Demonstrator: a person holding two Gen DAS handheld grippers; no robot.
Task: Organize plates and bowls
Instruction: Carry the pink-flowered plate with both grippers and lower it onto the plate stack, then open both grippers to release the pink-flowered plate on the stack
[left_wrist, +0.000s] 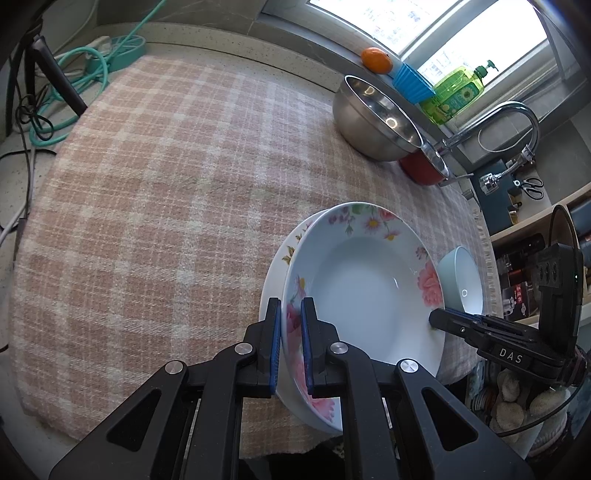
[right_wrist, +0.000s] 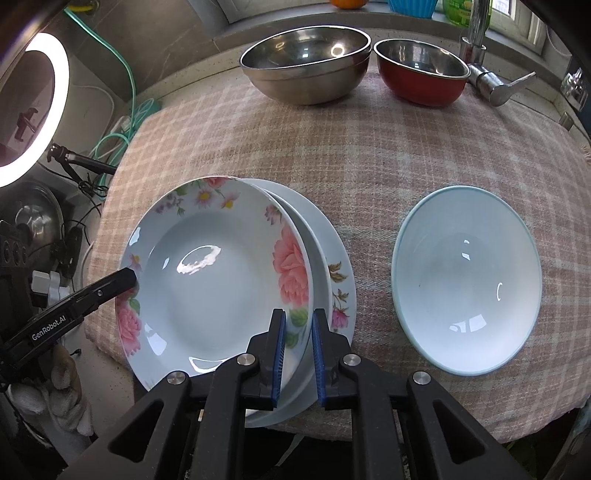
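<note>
Between the left gripper's (left_wrist: 291, 343) clenched fingers, the floral plate's (right_wrist: 221, 273) rim is sitting tilted over the white plate (right_wrist: 332, 258); the right gripper (right_wrist: 298, 354) is straddling the opposite rim, seemingly loosened. Stacking is underway; next, lowering it level.

daylight from window (left_wrist: 424, 33) at top, blown out white. ring light (right_wrist: 35, 110) glowing at left in right wrist view. sharp glare spots on floral plate (right_wrist: 207, 280) and steel bowl (right_wrist: 306, 62). strong fisheye bending, dark vignetted corners. focus crisp.
</note>
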